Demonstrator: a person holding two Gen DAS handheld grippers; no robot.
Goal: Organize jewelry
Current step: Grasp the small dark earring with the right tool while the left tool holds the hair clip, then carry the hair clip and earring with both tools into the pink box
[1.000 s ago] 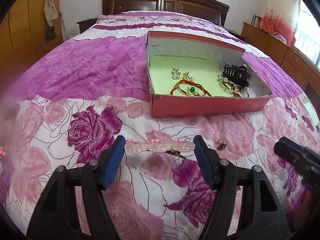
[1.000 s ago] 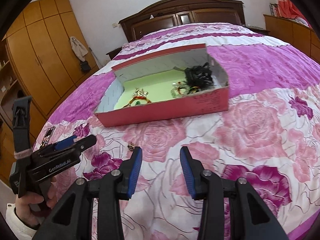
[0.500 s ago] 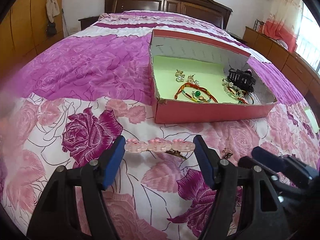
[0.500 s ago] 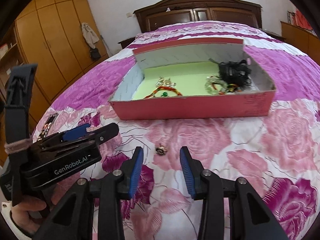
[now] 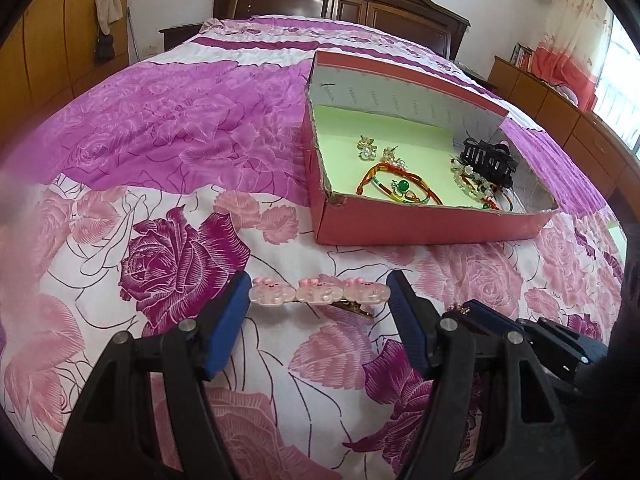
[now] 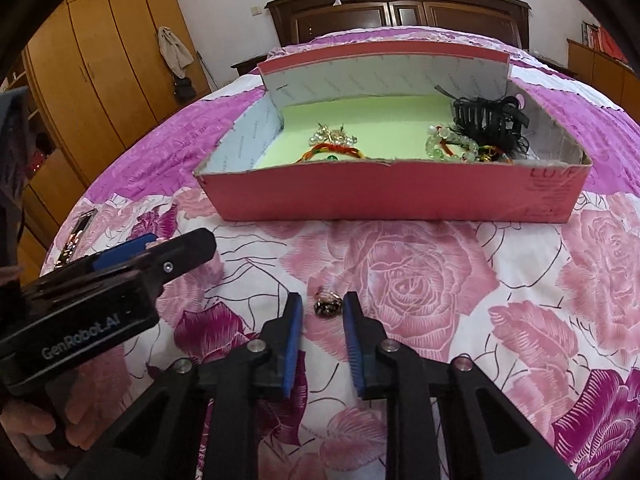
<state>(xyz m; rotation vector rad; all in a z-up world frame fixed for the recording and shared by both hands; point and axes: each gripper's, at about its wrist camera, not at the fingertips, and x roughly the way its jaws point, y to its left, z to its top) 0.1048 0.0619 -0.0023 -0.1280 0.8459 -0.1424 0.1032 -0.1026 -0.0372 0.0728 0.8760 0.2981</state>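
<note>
Compared with half a second ago, my right gripper (image 6: pixel 323 308) has come forward and its blue pads have drawn closer together; the small dark earring (image 6: pixel 328 307) that lay ahead of the tips now sits between them, on the pink rose of the bedspread (image 6: pixel 440 280). The pads flank it with a sliver of gap on each side, so that claw is narrowed but not yet clamped on anything. The red box (image 6: pixel 400 196) looms larger and more square-on in the right wrist view than before.

My left gripper (image 5: pixel 318 296) has barely changed: its jaws stand wide apart, with the pink hair clip (image 5: pixel 319 291) spanning the space between the fingertips as it did earlier. The clip's long axis runs left to right across my view, straight from one pad to the other, its three little pink figures side by side and its metal prong trailing toward the right pad. Whether the pads actually press on its ends I cannot tell.

In the left wrist view the right gripper's tip now shows low on the right, just beyond my right finger (image 5: pixel 408 320). The box lies farther up the bed, holding bracelets (image 5: pixel 396 190) and a black claw clip (image 5: pixel 488 158).
</note>
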